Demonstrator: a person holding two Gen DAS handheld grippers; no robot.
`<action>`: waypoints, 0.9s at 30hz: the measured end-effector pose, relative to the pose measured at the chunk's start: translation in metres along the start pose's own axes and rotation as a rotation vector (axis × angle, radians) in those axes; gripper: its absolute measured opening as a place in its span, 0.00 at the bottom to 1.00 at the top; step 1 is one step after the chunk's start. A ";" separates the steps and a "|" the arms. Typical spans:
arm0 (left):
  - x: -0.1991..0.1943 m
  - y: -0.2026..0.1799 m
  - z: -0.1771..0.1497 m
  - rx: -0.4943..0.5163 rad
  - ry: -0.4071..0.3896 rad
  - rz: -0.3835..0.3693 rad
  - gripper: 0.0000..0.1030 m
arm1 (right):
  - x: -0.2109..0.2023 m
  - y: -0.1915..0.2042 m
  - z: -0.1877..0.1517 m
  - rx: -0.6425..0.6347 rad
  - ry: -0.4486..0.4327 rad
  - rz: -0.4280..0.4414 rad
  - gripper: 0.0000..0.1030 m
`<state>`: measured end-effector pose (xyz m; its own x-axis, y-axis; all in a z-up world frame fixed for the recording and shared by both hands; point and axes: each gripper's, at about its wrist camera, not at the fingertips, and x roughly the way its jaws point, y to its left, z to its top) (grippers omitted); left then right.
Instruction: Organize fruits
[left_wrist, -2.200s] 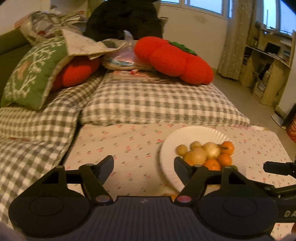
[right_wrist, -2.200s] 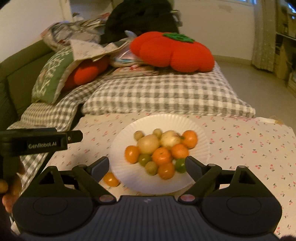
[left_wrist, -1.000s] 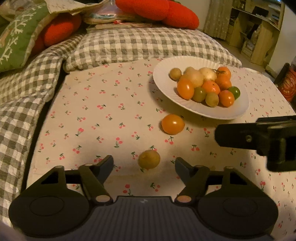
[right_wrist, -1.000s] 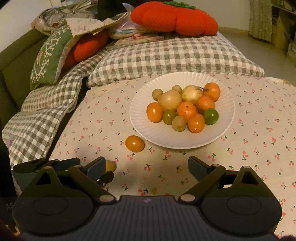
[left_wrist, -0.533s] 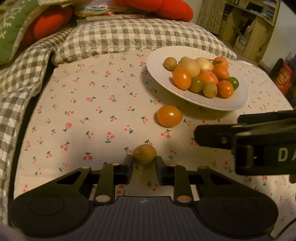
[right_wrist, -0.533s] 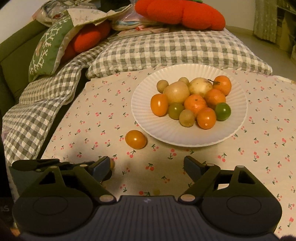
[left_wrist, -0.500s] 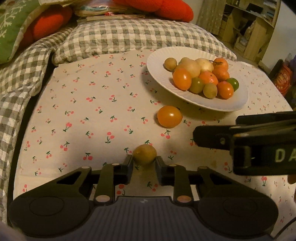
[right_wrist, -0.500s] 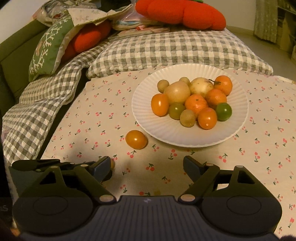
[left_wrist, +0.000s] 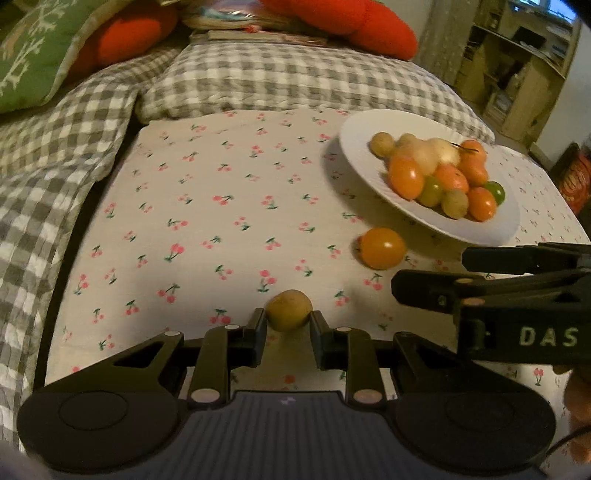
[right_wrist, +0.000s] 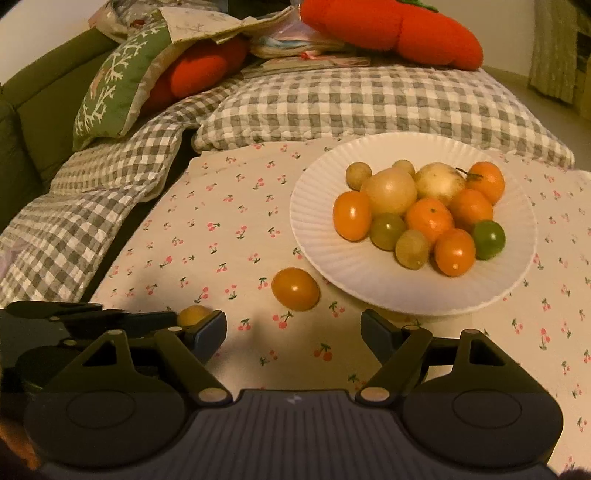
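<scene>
The left gripper (left_wrist: 289, 322) is clamped on a small yellow-brown fruit (left_wrist: 289, 309), its pads pressing both sides while the fruit sits on the surface (left_wrist: 207, 229). The right gripper (right_wrist: 293, 328) stands apart with nothing between its fingers, though its jaws have just been closing a little.

Only the left wrist view shows the pinch head-on. From the right wrist view the fruit is a half-hidden yellow bump (right_wrist: 192, 314) behind the left gripper's arm, yet that view gives the plate (right_wrist: 332, 258) whole and sharp. Only the left view shows the shelf (left_wrist: 524, 74) behind the plate.

A second ago the left jaws stood wide with the fruit lying loose between them; now they have closed on it. Both cameras have drawn nearer the plate.

Just before the plate lies a glossy orange tomato (right_wrist: 295, 288), smooth and oval, on the matte cloth with its small cherry print. The plate is white, round and ribbed, and heaped with orange, green and pale round fruits. Behind it lie a puffy grey-and-white checked quilt (right_wrist: 369, 99), then a plush red cushion (right_wrist: 399, 29) and a green embroidered pillow (right_wrist: 114, 85).
</scene>
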<state>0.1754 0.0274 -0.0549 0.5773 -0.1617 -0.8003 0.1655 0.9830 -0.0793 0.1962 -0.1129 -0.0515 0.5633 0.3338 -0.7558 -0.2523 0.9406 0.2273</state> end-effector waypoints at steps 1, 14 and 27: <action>0.000 0.002 0.000 -0.006 0.001 0.001 0.10 | 0.002 0.000 0.000 0.003 -0.003 0.000 0.74; 0.000 0.010 0.001 -0.029 0.004 -0.001 0.10 | 0.028 0.013 -0.001 -0.041 -0.062 -0.037 0.60; -0.001 0.010 0.002 -0.042 0.002 -0.004 0.10 | 0.031 0.022 0.000 -0.098 -0.050 -0.047 0.29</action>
<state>0.1782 0.0374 -0.0542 0.5754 -0.1660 -0.8009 0.1346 0.9851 -0.1074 0.2082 -0.0819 -0.0703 0.6145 0.2944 -0.7319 -0.2987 0.9455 0.1296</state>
